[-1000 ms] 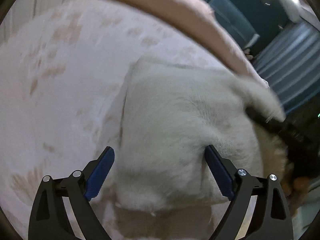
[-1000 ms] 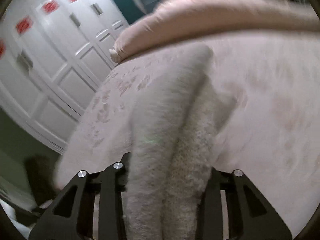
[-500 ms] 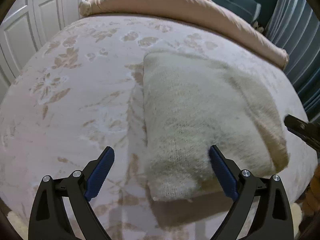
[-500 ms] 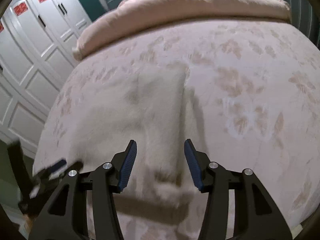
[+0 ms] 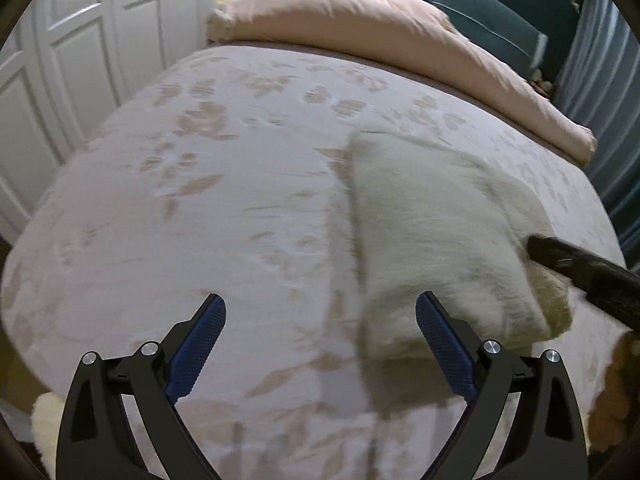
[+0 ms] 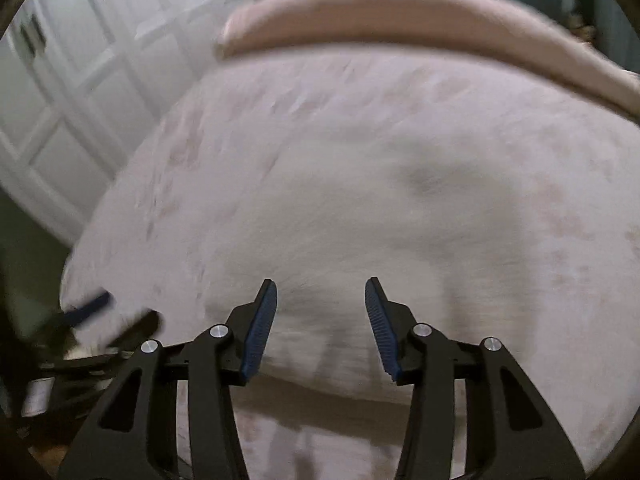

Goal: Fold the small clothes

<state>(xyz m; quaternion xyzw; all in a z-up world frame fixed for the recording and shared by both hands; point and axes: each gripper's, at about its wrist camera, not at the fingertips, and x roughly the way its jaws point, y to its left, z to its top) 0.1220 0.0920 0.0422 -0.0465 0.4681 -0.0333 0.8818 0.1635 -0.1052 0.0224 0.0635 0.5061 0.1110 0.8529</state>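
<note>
- The left gripper (image 5: 320, 312) is spread wide with nothing between its blue pads (image 5: 198, 344). It has pulled back and to the left: a second ago its jaws straddled the near end of the cream knit garment (image 5: 436, 240), and now only the inner pad sits just beside that near edge, over bare floral bedspread (image 5: 168, 208).
- The right gripper (image 6: 320, 304) has let go. A second ago it was clamped on a hanging bunch of the knit; half a second ago its jaws had parted, and now they are wider apart and empty, hovering low over the garment's near edge. This view is badly smeared by motion, so whether the pads touch the cloth cannot be told.
- In the left wrist view, a dark finger of that right gripper reaches in at the garment's right side, touching or just above it.
- The garment lies on the bed right of centre as a thick, roughly rectangular packet, flat and no longer lifted.
- Beyond it, the rolled pink duvet (image 5: 384, 32) runs along the far edge, well apart from the packet.
- Judged from this, the fold has been laid down and released; what remains is probably a last smoothing or another fold.
</note>
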